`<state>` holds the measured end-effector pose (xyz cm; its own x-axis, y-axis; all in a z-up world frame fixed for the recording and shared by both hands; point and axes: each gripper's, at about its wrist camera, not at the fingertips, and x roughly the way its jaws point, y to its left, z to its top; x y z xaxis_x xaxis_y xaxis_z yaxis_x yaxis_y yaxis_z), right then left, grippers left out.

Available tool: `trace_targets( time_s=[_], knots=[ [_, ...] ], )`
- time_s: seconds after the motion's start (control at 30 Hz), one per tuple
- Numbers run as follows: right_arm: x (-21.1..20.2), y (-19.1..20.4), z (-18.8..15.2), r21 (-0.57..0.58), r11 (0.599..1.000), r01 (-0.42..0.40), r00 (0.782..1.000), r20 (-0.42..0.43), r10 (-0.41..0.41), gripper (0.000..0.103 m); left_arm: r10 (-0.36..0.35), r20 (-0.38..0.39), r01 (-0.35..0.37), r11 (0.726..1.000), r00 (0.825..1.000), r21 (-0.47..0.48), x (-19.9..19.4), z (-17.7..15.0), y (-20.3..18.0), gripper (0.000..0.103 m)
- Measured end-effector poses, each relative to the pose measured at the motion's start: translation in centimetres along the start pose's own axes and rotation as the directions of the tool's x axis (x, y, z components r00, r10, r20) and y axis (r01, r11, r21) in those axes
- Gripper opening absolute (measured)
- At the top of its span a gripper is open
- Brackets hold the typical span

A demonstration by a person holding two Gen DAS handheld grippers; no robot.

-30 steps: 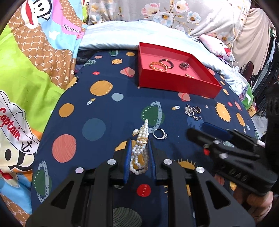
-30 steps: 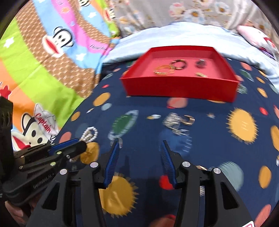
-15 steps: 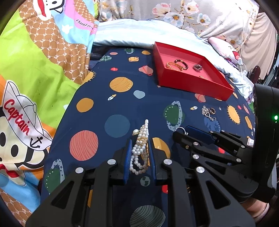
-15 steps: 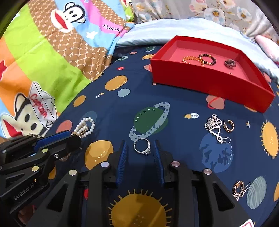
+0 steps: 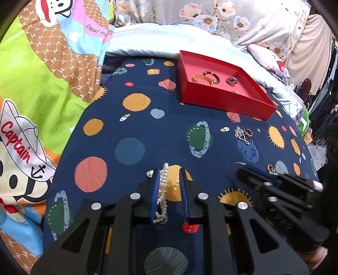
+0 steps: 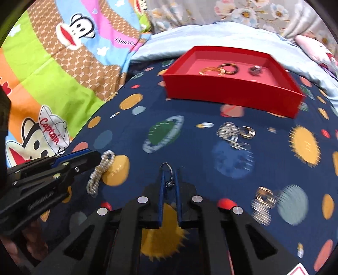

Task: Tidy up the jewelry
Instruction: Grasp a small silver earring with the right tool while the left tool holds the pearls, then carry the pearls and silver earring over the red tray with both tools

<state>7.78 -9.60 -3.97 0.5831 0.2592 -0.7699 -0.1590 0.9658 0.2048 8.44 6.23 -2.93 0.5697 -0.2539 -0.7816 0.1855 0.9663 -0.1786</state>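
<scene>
My left gripper [image 5: 169, 172] has its jaws apart around a pearl bracelet [image 5: 162, 190] that hangs along the left pad, just above the navy planet-print cloth. My right gripper [image 6: 169, 171] is shut on a silver ring [image 6: 166, 168] held upright between the pads. The left gripper and the pearls [image 6: 101, 171] also show at the left of the right wrist view. A red tray [image 5: 228, 101] sits farther back and holds a gold bracelet [image 5: 201, 79], a dark bead bracelet [image 5: 212, 75] and a ring [image 5: 231, 80].
A silver pendant with a gold hoop earring [image 5: 244, 135] lies on the cloth in front of the tray. More earrings [image 6: 263, 203] lie at the right. A cartoon monkey blanket [image 5: 42, 84] is at the left, and floral pillows [image 5: 211, 17] are behind.
The right gripper closed on the silver ring and lifted it off the cloth. The left gripper's jaws widened, with the pearls now lying against the left pad.
</scene>
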Motion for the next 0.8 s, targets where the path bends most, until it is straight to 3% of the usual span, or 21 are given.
trace_targets(
  time_s=[0.13,0.17,0.27,0.37,0.47,0.53,0.6,0.63,0.8],
  knots=[
    [-2.3,-2.9,-1.1,0.061,0.998,0.03,0.999,0.011,-0.031,0.009,0.008,-0.013,-0.008,1.0,1.0,0.015,0.3,-0.3,-0.4,0.02],
    [-2.8,-3.7,-1.3,0.079,0.996,0.037,0.999,0.011,-0.038,0.009,0.006,-0.018,-0.006,1.0,1.0,0.014,0.4,-0.3,-0.4,0.024],
    [-3.8,-5.3,-1.8,0.121,0.992,0.043,0.999,0.013,-0.045,0.009,0.037,-0.018,-0.037,0.999,0.999,-0.001,0.6,-0.6,0.0,0.047],
    [-4.1,-5.8,-1.9,0.13,0.99,0.048,0.999,0.018,-0.051,0.009,0.058,-0.029,-0.058,0.998,0.998,0.001,1.1,-0.8,0.3,0.048],
    [-4.1,-5.7,-1.7,0.13,0.991,0.04,0.999,0.026,-0.044,0.009,0.06,-0.047,-0.06,0.998,0.997,0.001,1.8,-1.1,0.5,0.046],
    [-4.0,-5.5,-1.6,0.129,0.991,0.034,0.999,0.028,-0.038,0.009,0.071,-0.036,-0.071,0.997,0.997,0.007,2.0,-1.4,0.3,0.032],
    [-4.0,-5.4,-1.4,0.126,0.992,0.032,0.999,0.029,-0.036,0.009,0.052,-0.038,-0.052,0.998,0.998,0.019,2.0,-1.4,0.0,0.026],
    [-3.9,-5.3,-1.4,0.126,0.992,0.032,0.999,0.029,-0.035,0.009,0.043,-0.041,-0.042,0.999,0.998,0.021,2.1,-1.4,-0.1,0.016],
    [-4.2,-5.2,-1.0,0.129,0.991,0.033,0.999,0.037,-0.038,0.009,-0.001,-0.047,0.001,1.0,0.999,0.007,1.9,-1.4,-0.3,0.015]
  ],
)
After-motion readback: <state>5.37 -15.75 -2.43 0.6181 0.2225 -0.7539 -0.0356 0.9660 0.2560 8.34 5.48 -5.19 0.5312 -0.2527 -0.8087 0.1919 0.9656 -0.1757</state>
